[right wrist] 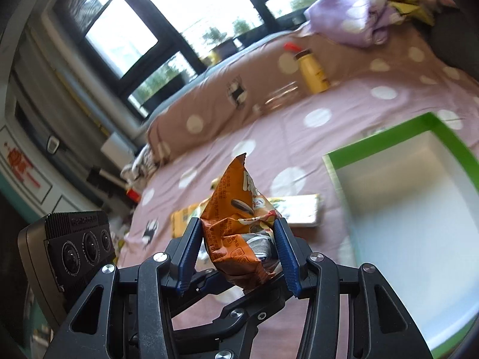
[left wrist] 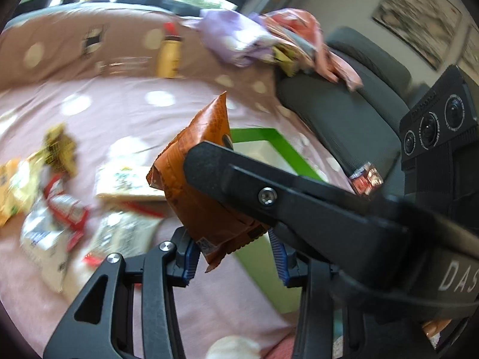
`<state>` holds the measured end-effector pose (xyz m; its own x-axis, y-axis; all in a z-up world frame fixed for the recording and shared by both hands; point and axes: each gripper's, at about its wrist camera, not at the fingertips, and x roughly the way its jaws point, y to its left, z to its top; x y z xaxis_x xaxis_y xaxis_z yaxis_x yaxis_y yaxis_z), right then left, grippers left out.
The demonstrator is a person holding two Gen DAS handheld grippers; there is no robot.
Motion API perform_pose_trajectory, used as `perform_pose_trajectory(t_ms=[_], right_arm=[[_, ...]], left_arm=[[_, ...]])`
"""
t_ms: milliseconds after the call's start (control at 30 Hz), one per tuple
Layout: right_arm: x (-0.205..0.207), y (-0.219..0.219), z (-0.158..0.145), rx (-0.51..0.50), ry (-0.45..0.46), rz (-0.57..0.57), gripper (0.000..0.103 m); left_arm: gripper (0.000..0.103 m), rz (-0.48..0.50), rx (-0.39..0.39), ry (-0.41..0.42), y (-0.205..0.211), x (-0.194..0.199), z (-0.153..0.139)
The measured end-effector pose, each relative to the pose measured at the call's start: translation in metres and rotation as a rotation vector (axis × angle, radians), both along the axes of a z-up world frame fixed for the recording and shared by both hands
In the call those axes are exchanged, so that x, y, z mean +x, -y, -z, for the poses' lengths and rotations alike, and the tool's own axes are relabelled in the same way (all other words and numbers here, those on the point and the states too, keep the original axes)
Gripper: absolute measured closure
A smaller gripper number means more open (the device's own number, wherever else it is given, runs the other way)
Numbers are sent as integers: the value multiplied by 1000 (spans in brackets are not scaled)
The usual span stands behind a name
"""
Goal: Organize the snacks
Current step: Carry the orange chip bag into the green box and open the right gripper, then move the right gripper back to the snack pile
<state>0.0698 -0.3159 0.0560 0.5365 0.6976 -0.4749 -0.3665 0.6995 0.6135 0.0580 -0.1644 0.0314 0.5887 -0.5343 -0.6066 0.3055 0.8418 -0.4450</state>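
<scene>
An orange snack packet [right wrist: 239, 224] is pinched between the blue pads of my right gripper [right wrist: 238, 248], held above the pink dotted bed. The same packet [left wrist: 197, 161] shows in the left wrist view, with the right gripper's black finger [left wrist: 209, 158] clamped on it. My left gripper [left wrist: 233, 254] is open and sits just below the packet; whether its pads touch the packet I cannot tell. A green-rimmed white box [right wrist: 374, 140] lies open on the bed to the right, and shows behind the packet in the left wrist view [left wrist: 281, 146].
Several loose snack packets [left wrist: 60, 203] lie on the bed at the left. A flat snack box [right wrist: 299, 212] lies beyond the held packet. A yellow bottle [right wrist: 312, 73] stands by the brown pillow. Crumpled clothes [left wrist: 239, 42] and a grey chair [left wrist: 344, 113] are at the right.
</scene>
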Motion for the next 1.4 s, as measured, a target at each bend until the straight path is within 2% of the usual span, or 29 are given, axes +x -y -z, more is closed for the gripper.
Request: perform_pose_trajectory(t_ms=[200, 433, 633, 767, 900, 967, 1100, 1167, 1267, 1300, 1400], right_arm=[[11, 42, 13, 55, -59, 118, 52], [27, 69, 34, 103, -144, 188, 52], [36, 79, 52, 116, -215, 221, 52], [36, 83, 57, 124, -231, 231, 51], [36, 86, 59, 126, -252, 255, 51], [37, 87, 61, 113, -265, 267, 51], [36, 84, 59, 109, -255, 258, 34], [33, 80, 53, 94, -233, 257, 33], [30, 72, 45, 68, -199, 245, 30], [29, 69, 42, 59, -187, 242, 26], [26, 57, 33, 26, -157, 225, 23]], left_arm=[[63, 113, 46, -13, 48, 26, 4], [63, 177, 55, -75, 73, 49, 18], [63, 196, 77, -118, 83, 56, 32], [63, 191, 95, -117, 86, 56, 33], [60, 179, 72, -116, 80, 53, 33], [53, 172, 50, -110, 73, 50, 29], [40, 134, 34, -78, 57, 42, 18], [28, 103, 47, -66, 48, 36, 14], [26, 46, 93, -40, 32, 24, 8], [26, 25, 102, -35, 26, 21, 7], [21, -48, 107, -18, -3, 9, 2]])
